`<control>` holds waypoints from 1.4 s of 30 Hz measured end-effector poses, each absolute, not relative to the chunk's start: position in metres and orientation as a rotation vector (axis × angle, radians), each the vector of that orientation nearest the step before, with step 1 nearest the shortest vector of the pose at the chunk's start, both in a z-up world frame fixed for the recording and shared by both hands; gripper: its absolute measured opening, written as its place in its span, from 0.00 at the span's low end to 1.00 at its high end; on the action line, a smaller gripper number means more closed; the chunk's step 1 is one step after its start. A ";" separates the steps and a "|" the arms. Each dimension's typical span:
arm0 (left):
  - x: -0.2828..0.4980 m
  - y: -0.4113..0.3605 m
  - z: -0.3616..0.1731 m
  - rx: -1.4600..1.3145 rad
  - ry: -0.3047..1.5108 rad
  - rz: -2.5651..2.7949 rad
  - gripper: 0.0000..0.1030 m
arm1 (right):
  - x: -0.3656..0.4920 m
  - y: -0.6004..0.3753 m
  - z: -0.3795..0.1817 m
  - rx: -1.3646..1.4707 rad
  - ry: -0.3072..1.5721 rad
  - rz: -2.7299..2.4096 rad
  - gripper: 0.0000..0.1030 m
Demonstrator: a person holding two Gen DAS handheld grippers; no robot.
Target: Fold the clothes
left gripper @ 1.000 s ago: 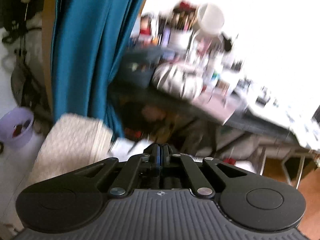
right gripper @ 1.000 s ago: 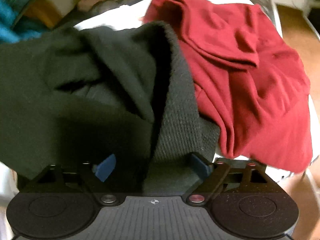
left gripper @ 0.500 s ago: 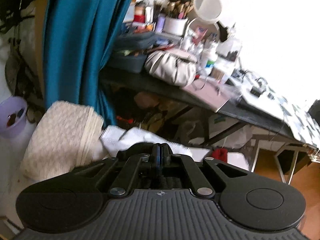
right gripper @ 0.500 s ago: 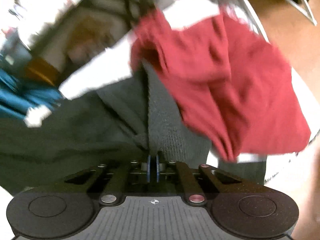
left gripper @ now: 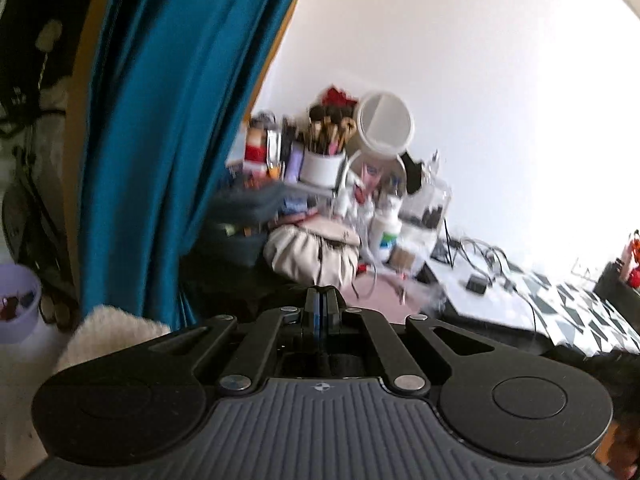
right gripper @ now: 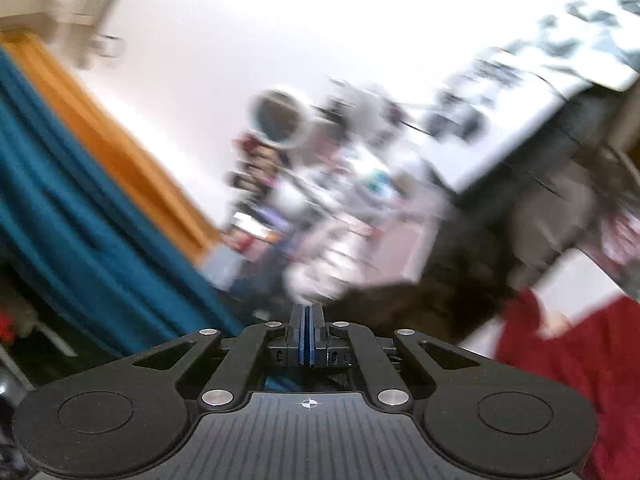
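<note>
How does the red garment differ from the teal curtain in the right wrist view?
The red garment is deep red, while the teal curtain is blue-green. The garment lies bunched low at the right edge, whereas the curtain falls in long straight folds on the left. Both are soft cloth, blurred here.
</note>
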State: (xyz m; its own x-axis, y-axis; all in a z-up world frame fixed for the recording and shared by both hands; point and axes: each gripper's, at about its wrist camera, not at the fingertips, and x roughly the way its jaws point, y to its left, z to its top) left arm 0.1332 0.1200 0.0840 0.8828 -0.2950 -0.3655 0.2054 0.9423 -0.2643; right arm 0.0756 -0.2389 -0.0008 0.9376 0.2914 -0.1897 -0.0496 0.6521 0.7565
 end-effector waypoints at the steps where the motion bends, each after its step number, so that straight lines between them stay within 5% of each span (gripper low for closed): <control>1: 0.132 0.122 0.085 -0.219 0.406 -0.257 0.01 | 0.078 -0.238 0.010 0.827 0.276 0.224 0.01; 5: 0.132 0.134 0.072 -0.237 0.450 -0.198 0.01 | 0.091 -0.225 0.041 0.702 0.161 0.261 0.00; 11: 0.128 0.157 0.037 -0.269 0.559 -0.121 0.00 | 0.132 -0.221 -0.023 0.705 0.469 0.163 0.04; 14: 0.120 0.159 0.042 -0.208 0.506 -0.138 0.00 | 0.142 -0.206 -0.075 0.664 0.692 0.127 0.33; 20: 0.137 0.156 0.021 -0.173 0.631 -0.167 0.03 | 0.125 -0.141 -0.161 0.451 0.980 0.167 0.43; 25: 0.149 0.174 -0.036 -0.248 0.881 -0.095 0.27 | 0.098 -0.071 -0.202 0.242 1.059 0.304 0.69; 27: 0.147 0.183 -0.054 -0.247 0.937 -0.045 0.58 | 0.099 -0.043 -0.212 0.139 1.049 0.342 0.81; 28: 0.146 0.188 -0.060 -0.244 0.954 -0.028 0.65 | 0.099 -0.030 -0.217 0.093 1.044 0.355 0.83; 33: 0.149 0.215 -0.090 -0.245 1.027 0.038 0.78 | 0.111 0.025 -0.239 -0.083 1.000 0.411 0.91; 36: 0.158 0.231 -0.111 -0.237 1.053 0.062 0.86 | 0.122 0.045 -0.251 -0.170 0.978 0.433 0.83; 38: 0.168 0.237 -0.129 -0.199 1.074 0.077 0.88 | 0.128 0.053 -0.258 -0.213 0.981 0.449 0.60; 40: 0.178 0.241 -0.151 -0.179 1.115 0.057 0.88 | 0.132 0.053 -0.260 -0.239 1.009 0.439 0.08; 42: 0.188 0.244 -0.173 -0.182 1.158 0.018 0.88 | 0.137 0.038 -0.252 -0.155 1.036 0.407 0.08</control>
State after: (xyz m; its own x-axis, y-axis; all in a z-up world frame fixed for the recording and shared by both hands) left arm 0.1880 0.2439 -0.1730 0.4028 -0.0794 -0.9118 -0.1078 0.9852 -0.1334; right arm 0.1365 0.0381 -0.2524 0.4430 0.2542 -0.8597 -0.3982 0.9150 0.0653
